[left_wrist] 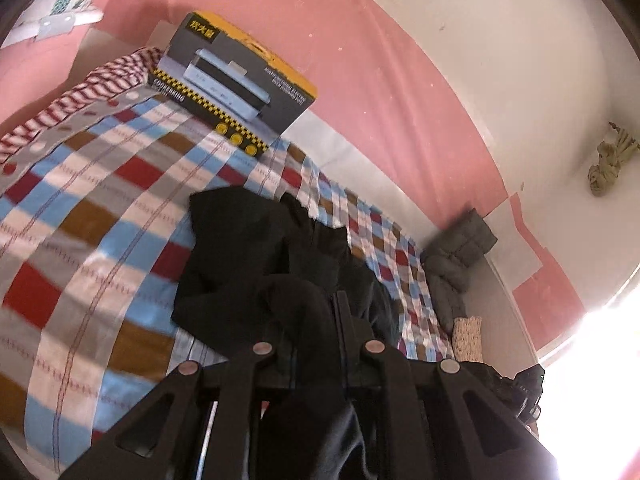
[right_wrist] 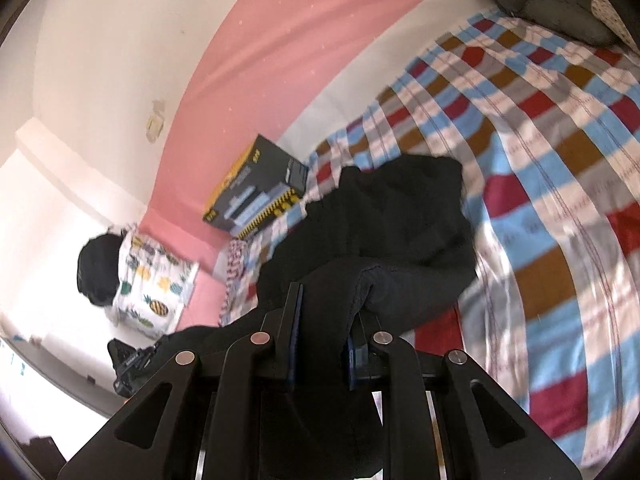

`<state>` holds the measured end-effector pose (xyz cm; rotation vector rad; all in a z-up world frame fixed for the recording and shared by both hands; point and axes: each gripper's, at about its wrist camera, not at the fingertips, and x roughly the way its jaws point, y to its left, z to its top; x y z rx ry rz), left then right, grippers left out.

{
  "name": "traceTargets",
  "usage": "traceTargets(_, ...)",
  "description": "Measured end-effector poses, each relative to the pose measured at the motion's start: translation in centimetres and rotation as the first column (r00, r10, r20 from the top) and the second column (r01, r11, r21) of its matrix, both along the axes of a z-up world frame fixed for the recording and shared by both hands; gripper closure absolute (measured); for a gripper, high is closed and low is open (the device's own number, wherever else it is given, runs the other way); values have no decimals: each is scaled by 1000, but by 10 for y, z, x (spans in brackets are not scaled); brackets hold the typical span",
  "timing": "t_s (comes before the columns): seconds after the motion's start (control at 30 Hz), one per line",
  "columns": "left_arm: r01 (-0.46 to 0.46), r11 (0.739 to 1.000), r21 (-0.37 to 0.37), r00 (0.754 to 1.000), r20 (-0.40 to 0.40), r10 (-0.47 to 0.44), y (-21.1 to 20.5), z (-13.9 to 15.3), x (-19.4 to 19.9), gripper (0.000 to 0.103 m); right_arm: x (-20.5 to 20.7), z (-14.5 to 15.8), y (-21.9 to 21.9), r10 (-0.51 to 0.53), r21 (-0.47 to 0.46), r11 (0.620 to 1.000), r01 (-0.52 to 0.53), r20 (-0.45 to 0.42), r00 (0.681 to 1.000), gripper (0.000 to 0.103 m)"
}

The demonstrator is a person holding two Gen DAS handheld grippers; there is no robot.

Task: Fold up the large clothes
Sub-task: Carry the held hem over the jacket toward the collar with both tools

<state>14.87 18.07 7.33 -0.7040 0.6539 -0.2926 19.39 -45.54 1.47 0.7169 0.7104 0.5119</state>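
Open checked bedspread (left_wrist: pixel 92 216) is lying clear to one side of the black garment (left_wrist: pixel 256 252). A cardboard box (left_wrist: pixel 236 84) is blocking the wall edge; grey cushions (left_wrist: pixel 456 256) are crowding the far corner.

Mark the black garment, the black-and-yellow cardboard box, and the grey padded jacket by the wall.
black garment (left_wrist: pixel 240 248): left wrist view, on its flat spread part.
black-and-yellow cardboard box (left_wrist: pixel 240 76): left wrist view, on its printed front face.
grey padded jacket (left_wrist: pixel 456 256): left wrist view, on its quilted middle.

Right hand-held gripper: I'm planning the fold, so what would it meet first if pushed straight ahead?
Probably the black garment it already grips, bunched just ahead of the right hand-held gripper on the checked bedsheet; depth is unclear.
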Motion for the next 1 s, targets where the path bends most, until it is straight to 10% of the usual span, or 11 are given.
traceTargets(0.5, -31, 996, 79, 997, -64, 36, -2, -6, 169, 88, 159, -2, 3, -90, 35, 995, 91, -50, 995, 85)
traceTargets(1.0, -43, 993, 113, 952, -298, 75, -6, -121, 314, 83, 298, -105, 12, -141, 24, 987, 157, -325, 935, 81)
